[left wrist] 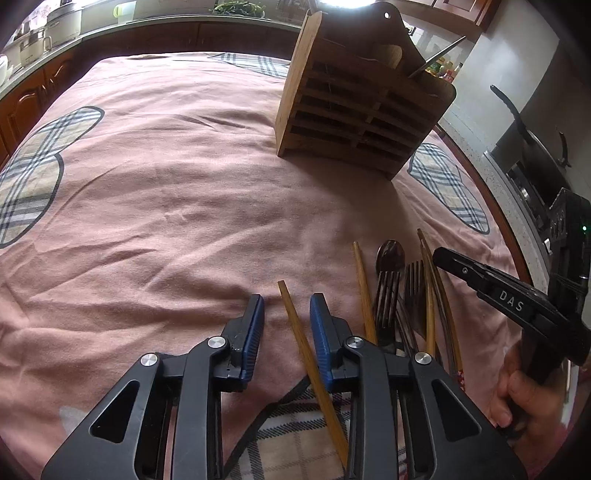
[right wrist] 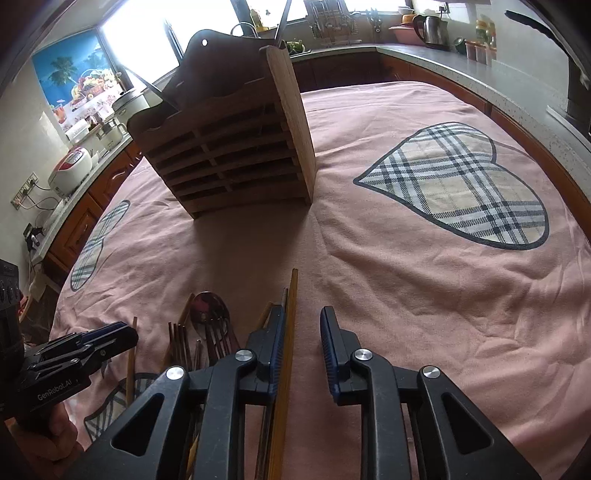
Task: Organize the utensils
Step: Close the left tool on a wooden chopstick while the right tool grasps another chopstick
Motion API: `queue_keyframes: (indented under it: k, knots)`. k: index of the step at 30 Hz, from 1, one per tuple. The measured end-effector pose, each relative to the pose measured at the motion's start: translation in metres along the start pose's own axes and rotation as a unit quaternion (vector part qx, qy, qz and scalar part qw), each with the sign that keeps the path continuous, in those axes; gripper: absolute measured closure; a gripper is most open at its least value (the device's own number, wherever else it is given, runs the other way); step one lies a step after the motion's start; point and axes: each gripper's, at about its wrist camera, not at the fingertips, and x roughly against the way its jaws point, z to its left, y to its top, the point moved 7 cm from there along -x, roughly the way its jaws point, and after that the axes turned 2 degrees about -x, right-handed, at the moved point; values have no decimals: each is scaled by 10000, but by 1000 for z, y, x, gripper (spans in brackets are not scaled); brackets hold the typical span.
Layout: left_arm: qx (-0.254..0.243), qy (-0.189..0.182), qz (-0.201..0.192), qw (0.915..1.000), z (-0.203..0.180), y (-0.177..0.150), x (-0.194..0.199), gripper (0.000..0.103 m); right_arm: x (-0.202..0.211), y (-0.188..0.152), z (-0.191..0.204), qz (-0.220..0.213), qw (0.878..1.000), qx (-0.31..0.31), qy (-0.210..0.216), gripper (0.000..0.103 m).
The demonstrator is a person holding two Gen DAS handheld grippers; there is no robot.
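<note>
A wooden slatted utensil holder [left wrist: 360, 99] stands on the pink cloth; it also shows in the right wrist view [right wrist: 236, 147], with a few utensils in it. A pile of utensils lies near me: wooden chopsticks [left wrist: 364, 291], dark forks [left wrist: 386, 299] and a spoon [left wrist: 390, 254]. My left gripper [left wrist: 287, 308] is open, with one chopstick [left wrist: 306, 354] lying between its fingers. My right gripper [right wrist: 303, 325] is open, with a chopstick [right wrist: 288, 350] beside its left finger. The pile shows left of it [right wrist: 207, 328].
The pink cloth [right wrist: 406, 295] with plaid heart patches [right wrist: 465, 184] covers the table. Kitchen counters with pots, a kettle [right wrist: 432, 29] and a rice cooker [right wrist: 72, 166] ring the table. The right gripper shows in the left wrist view [left wrist: 498, 291].
</note>
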Motion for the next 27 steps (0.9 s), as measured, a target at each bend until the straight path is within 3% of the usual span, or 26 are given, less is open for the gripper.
queue_keyframes:
  k: [14,16,18,21,27]
  knots:
    - [-288,124,0,9995,-6,5,-7,79,-22,14,11,246,9986,431,-180,87]
    - [-388,227,-18,9990,-7,5,-8,92,-22,15,11,252,9986,442,-166,87]
    - [-384,172,-22,9991,-7,5,-9,94,-21,15,9,256,9986,436,-172,96]
    - [-316,76,1,9995,-4,5,-8,99,-19,16,6,252,9994,255,-24,98]
    - [-178,-64,-177,9997,-2,6,15,99,11,21,9,-52,9998,162,117,98]
